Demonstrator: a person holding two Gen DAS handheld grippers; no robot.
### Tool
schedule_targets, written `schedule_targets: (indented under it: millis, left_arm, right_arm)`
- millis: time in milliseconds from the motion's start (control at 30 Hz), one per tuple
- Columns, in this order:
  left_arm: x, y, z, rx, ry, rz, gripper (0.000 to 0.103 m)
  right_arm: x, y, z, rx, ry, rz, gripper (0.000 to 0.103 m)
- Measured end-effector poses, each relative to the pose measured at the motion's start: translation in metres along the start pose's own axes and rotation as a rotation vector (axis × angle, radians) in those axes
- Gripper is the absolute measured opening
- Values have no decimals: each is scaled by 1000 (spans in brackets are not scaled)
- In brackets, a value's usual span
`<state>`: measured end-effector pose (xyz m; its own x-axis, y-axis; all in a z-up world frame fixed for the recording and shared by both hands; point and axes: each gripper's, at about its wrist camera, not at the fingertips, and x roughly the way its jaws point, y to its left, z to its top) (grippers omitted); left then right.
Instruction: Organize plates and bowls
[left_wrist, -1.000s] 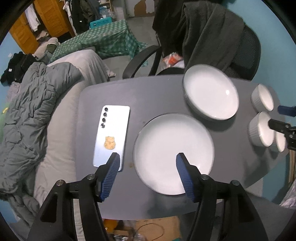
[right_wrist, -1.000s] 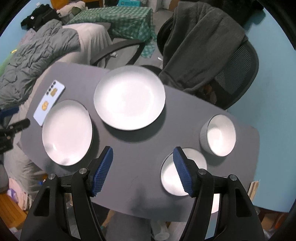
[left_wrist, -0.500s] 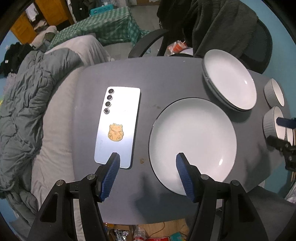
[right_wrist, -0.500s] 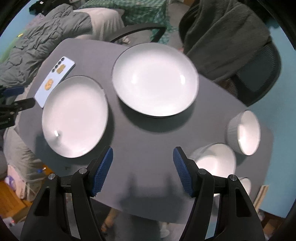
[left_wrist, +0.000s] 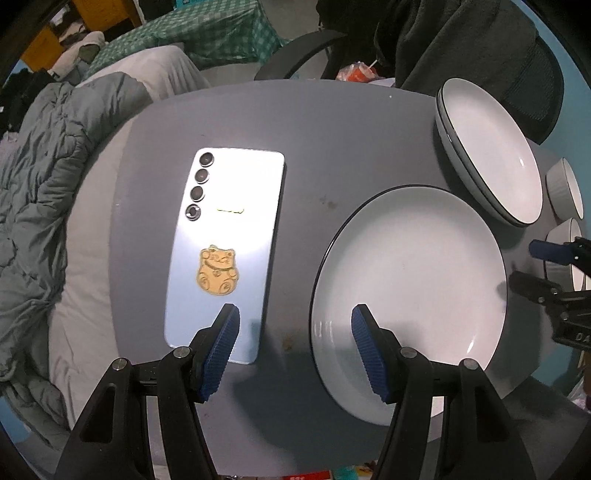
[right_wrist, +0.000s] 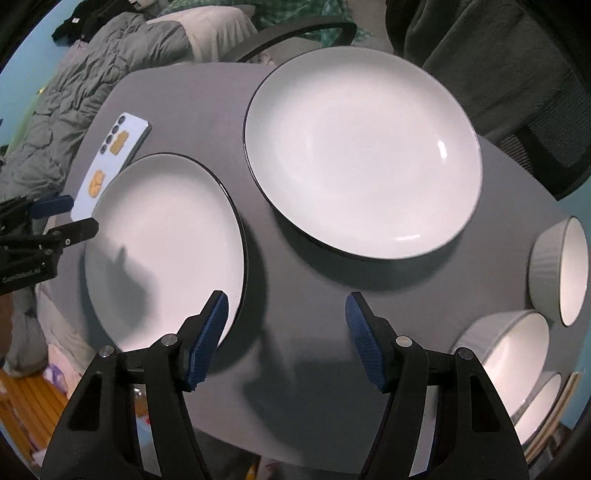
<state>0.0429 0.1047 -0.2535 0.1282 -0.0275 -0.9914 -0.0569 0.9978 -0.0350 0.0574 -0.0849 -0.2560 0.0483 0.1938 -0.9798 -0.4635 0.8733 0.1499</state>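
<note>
Lower now than a second ago, my left gripper (left_wrist: 295, 325) hangs spread, empty, its right pad over the near rim of the flat white black-edged plate (left_wrist: 410, 280), its left pad over the pale-blue phone (left_wrist: 225, 251). My right gripper (right_wrist: 286, 317) gapes empty above the bare grey table (right_wrist: 295, 291); beyond lies the deeper white plate (right_wrist: 362, 151), ribbed white bowls (right_wrist: 557, 269) rightward.
</note>
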Motion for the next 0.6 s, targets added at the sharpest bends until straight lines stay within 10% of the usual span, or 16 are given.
schedule_targets:
  millis: [600]
  left_arm:
    - [19,-6,3,9,19,-53,59]
  right_arm:
    - [19,-7,-2,64,36,93,43]
